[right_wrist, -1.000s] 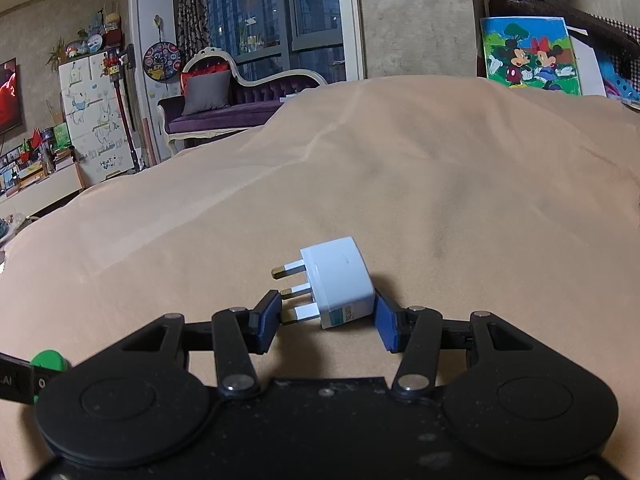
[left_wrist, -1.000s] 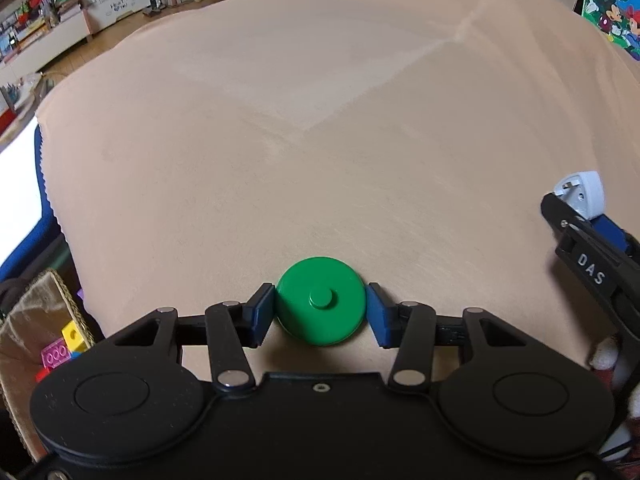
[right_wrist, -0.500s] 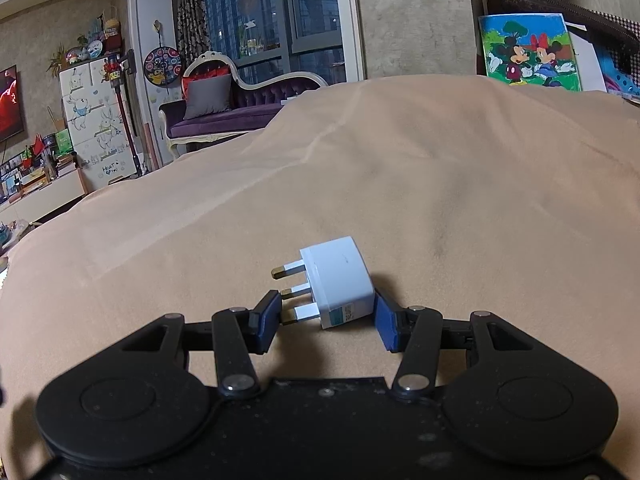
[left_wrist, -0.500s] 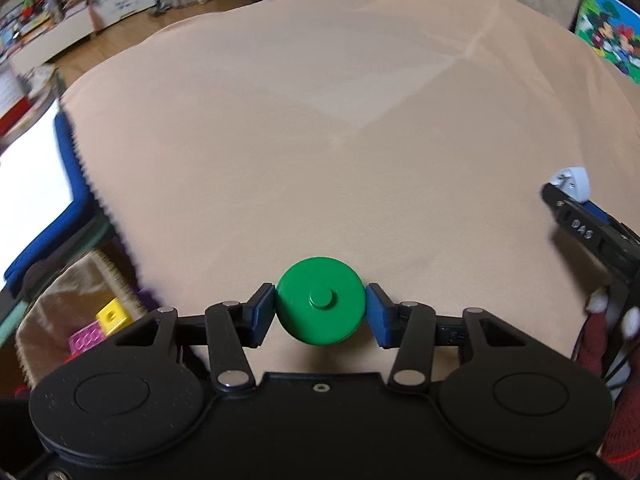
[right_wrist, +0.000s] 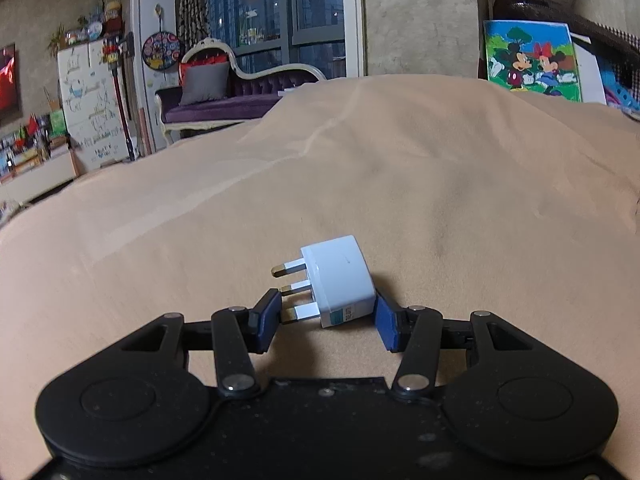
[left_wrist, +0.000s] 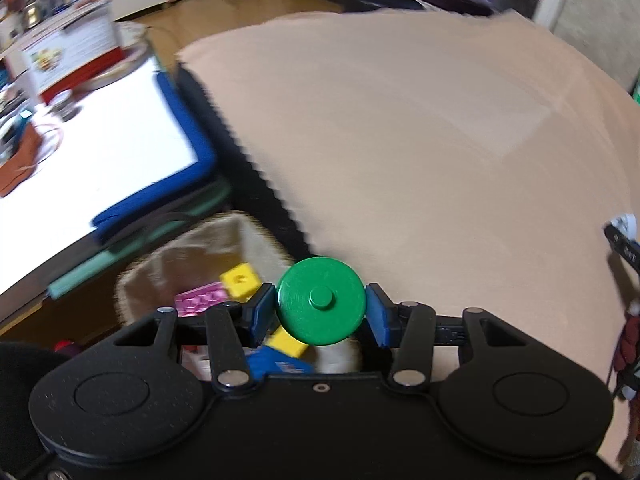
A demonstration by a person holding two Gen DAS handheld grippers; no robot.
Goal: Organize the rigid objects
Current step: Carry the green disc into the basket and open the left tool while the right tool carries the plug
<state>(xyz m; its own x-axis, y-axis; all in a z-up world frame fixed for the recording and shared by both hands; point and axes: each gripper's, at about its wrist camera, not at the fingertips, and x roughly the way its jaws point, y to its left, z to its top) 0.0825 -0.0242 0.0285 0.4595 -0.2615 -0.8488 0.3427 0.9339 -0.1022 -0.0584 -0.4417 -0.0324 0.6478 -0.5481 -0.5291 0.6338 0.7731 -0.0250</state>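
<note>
My left gripper [left_wrist: 320, 314] is shut on a round green disc [left_wrist: 320, 300] with a small knob in its middle. It hangs past the left edge of the beige cloth [left_wrist: 440, 152], over a tan basket [left_wrist: 224, 240] that holds a yellow block [left_wrist: 240, 280], a pink brick [left_wrist: 198, 300] and a blue piece [left_wrist: 276, 362]. My right gripper [right_wrist: 326, 320] is shut on a white three-pin plug adapter [right_wrist: 340, 280], its prongs pointing left, just above the beige cloth [right_wrist: 440, 184]. The right gripper's tip with the white adapter [left_wrist: 624, 226] shows at the far right edge of the left wrist view.
A white mat with a blue border [left_wrist: 120, 144] lies on the floor left of the basket. A cartoon picture [right_wrist: 528, 64] leans at the cloth's far right. A purple sofa [right_wrist: 224, 100] and shelves stand beyond the cloth.
My left gripper has swung left with the green disc, from above the cloth to over the basket beside it. The right gripper and the adapter have stayed still.
</note>
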